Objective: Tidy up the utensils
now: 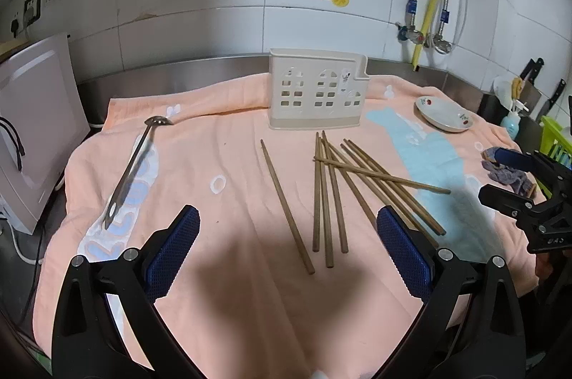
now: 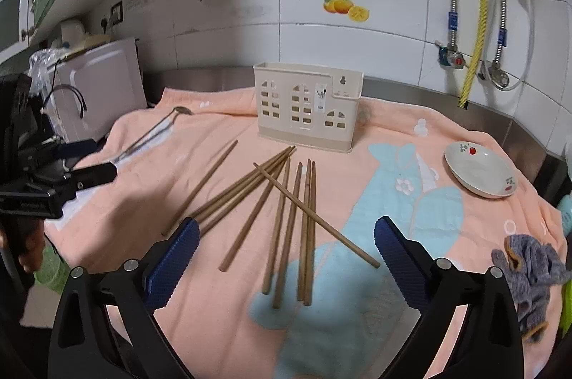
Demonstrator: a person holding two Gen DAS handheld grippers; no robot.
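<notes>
Your cream utensil holder (image 1: pixel 317 89) stands upright near the back edge of the bench (image 1: pixel 171 75), on the peach towel (image 1: pixel 228 193); its inside is hidden from both views, so you cannot tell what it holds. The small white dish (image 2: pixel 479 173) toward the right edge is bare inside. The wooden chopsticks (image 1: pixel 332 193) lie loose on the towel in front of the holder: one apart on the left, the others fanned, with one crossing over them. The slotted metal ladle (image 1: pixel 134 161) lies toward the left edge, bowl pointing to the back. A grey glove (image 2: pixel 529 272) sits crumpled at the right edge. Your left gripper (image 1: pixel 287 247) and right gripper (image 2: pixel 286 257) both hang wide open over the chopsticks, holding nothing.
</notes>
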